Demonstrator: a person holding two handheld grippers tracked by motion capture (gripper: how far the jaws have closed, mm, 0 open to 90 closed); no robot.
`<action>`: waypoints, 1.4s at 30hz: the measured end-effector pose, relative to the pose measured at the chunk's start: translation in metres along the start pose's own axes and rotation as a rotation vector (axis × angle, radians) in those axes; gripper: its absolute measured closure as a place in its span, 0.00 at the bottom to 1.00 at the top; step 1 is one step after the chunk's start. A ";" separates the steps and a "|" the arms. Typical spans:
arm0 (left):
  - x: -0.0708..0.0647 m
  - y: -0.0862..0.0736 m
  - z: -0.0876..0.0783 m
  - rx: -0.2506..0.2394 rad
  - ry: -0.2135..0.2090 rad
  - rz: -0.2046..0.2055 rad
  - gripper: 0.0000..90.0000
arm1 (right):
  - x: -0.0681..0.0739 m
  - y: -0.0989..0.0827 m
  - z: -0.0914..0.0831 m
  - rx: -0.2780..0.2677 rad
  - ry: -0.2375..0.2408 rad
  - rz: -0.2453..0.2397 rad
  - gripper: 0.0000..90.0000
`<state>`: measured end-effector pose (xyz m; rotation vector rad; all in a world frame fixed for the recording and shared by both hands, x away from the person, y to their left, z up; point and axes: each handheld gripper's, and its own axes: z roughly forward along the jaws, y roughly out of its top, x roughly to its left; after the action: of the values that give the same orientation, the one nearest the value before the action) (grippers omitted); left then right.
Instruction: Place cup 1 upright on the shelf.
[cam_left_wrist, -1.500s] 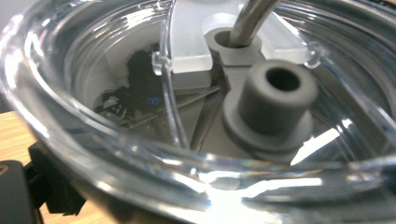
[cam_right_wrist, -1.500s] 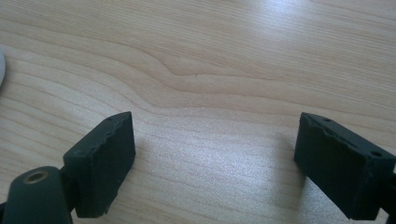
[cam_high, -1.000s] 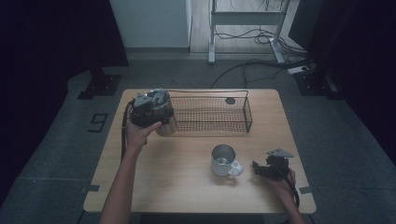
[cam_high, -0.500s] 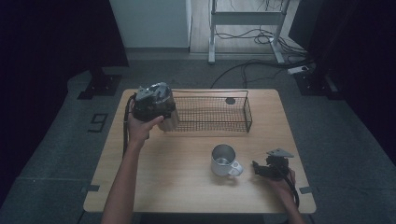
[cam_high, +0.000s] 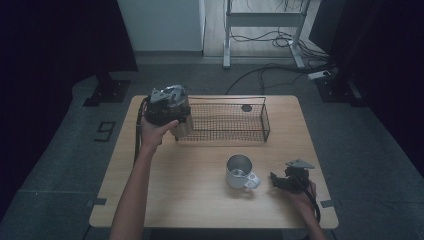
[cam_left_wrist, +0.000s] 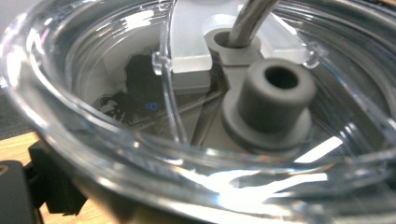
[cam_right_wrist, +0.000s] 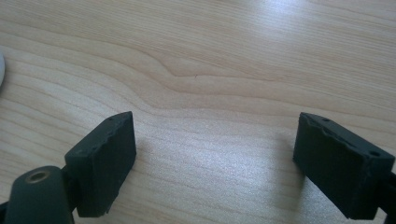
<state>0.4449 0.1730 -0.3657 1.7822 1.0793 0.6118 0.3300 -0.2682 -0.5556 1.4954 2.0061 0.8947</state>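
Little had shifted: left gripper held the clear lidded cup beside the wire basket, right gripper gaped empty; next, lower it inside.

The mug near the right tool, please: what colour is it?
Silvery metal mug, seen best in the high view.

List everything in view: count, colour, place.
table: 1, light wood, centre of the high view.
wire basket: 1, black, far side of the table.
small dark round thing: 1, inside the basket's far right part; too small to identify.
metal mug: 1, silver, upright, near right part of the table.
clear lid: 1, transparent with grey spout and metal straw, held up close in the left gripper view.
left gripper: 1, dark, at the basket's left end, gripping the lid.
right gripper: 1, black fingers apart over bare wood, right of the mug.
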 end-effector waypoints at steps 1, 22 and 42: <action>0.000 0.001 0.001 0.000 0.000 -0.002 0.04 | 0.000 0.000 0.000 0.000 0.000 0.000 0.14; -0.003 0.017 0.033 0.029 -0.008 0.007 0.04 | 0.000 0.000 0.000 0.001 0.002 0.001 0.14; -0.009 0.019 0.064 0.059 0.002 0.023 0.04 | 0.000 0.000 0.000 0.000 0.005 -0.001 0.15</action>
<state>0.4972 0.1324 -0.3763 1.8474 1.0891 0.6017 0.3299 -0.2685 -0.5556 1.4941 2.0100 0.8988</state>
